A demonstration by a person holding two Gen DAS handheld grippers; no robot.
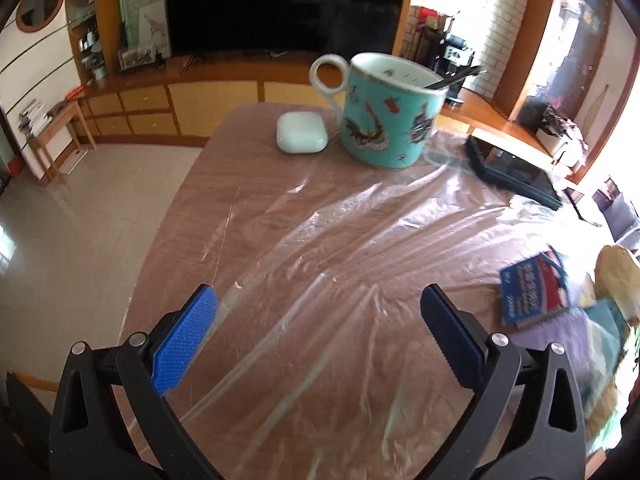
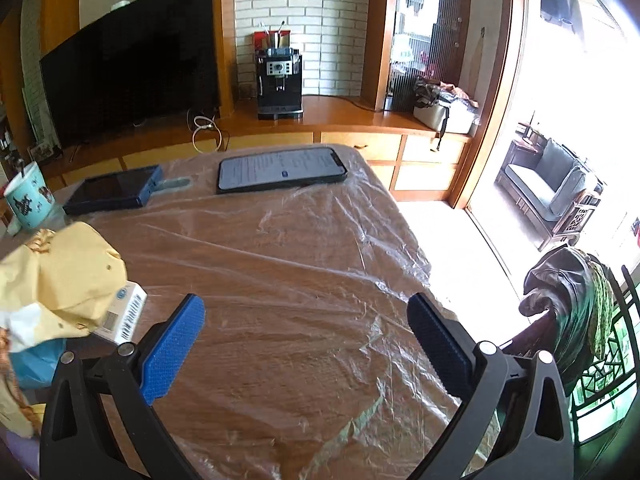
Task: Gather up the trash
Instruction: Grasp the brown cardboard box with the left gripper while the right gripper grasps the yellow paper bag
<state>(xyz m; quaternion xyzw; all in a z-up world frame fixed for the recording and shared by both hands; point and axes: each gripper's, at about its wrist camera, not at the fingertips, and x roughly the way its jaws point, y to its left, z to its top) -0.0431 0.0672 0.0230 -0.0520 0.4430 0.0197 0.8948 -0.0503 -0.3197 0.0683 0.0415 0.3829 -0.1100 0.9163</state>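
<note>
Two hand-held grippers hang above a wooden worktop (image 2: pixel 304 248) covered in crinkled clear plastic film (image 1: pixel 320 240). The left hand-held gripper (image 1: pixel 318 300) tilts down toward the film, its blue-padded fingers (image 1: pixel 184 340) spread wide with nothing between them. The right hand-held gripper (image 2: pixel 306 312) is posed alike, jaws wide apart and holding nothing, over the bare middle of the film.

Trash lies in a heap at the worktop's near edge, between the two grippers: crumpled yellow paper (image 2: pixel 68 280) on top of a small white carton (image 2: pixel 122 318) that shows a barcode, its long side running away toward the far left. In the left wrist view a blue and red packet (image 1: pixel 532 292) in that heap carries white print too blurred to read.

Farther back stand a turquoise mug (image 1: pixel 386 112) with a dragon pattern and a spoon in it, a white earbud case (image 1: pixel 301 133) just beside it, a dark blue tablet (image 2: pixel 112 190), and a phone (image 2: pixel 282 170) lying crosswise, its lit screen full of text too small to read.
</note>
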